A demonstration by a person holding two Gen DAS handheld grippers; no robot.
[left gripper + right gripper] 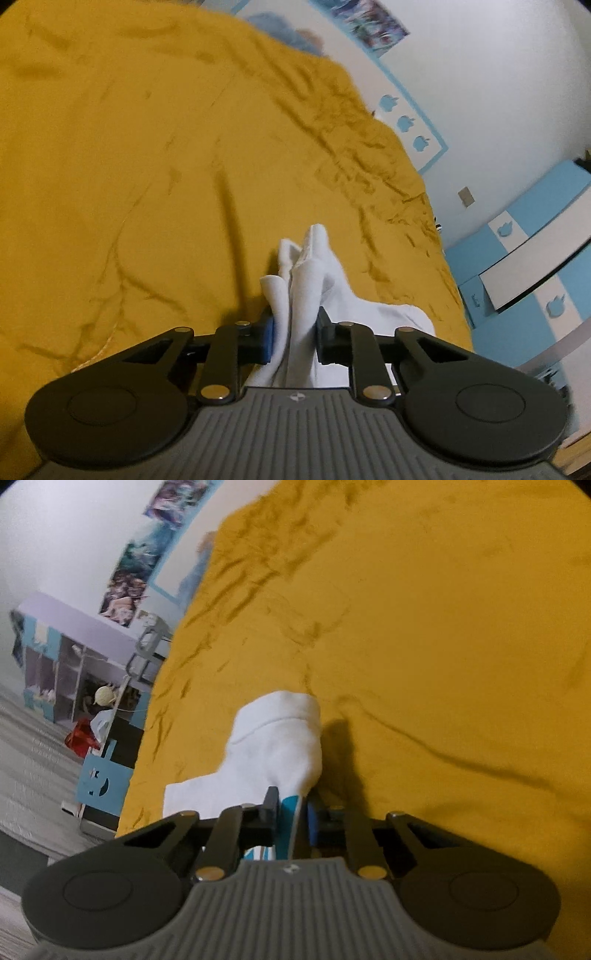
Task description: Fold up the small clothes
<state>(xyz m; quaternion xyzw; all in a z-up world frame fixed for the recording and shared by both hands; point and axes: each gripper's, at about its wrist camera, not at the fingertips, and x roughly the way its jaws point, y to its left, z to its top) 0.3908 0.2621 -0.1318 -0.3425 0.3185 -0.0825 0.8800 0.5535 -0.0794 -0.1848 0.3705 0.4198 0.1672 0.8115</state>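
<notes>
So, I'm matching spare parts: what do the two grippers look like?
Both alike: left gripper and right gripper have black linkage arms with silver rivets, round black discs either side, a ribbed grey body bearing a small white emblem, and a blue finger pad. No cables or sleeves show.

Both wrist views close, angled down, sharing yellow bedspread (147, 166).

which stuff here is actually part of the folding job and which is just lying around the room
Part of the job:
- white garment, pinched at both ends
- left gripper, shut on it
- right gripper, shut on it
- yellow bedspread, the surface beneath the garment

Just lying about:
- blue and white drawers
- posters on the wall
- shelf unit
- red bag on the floor
</notes>
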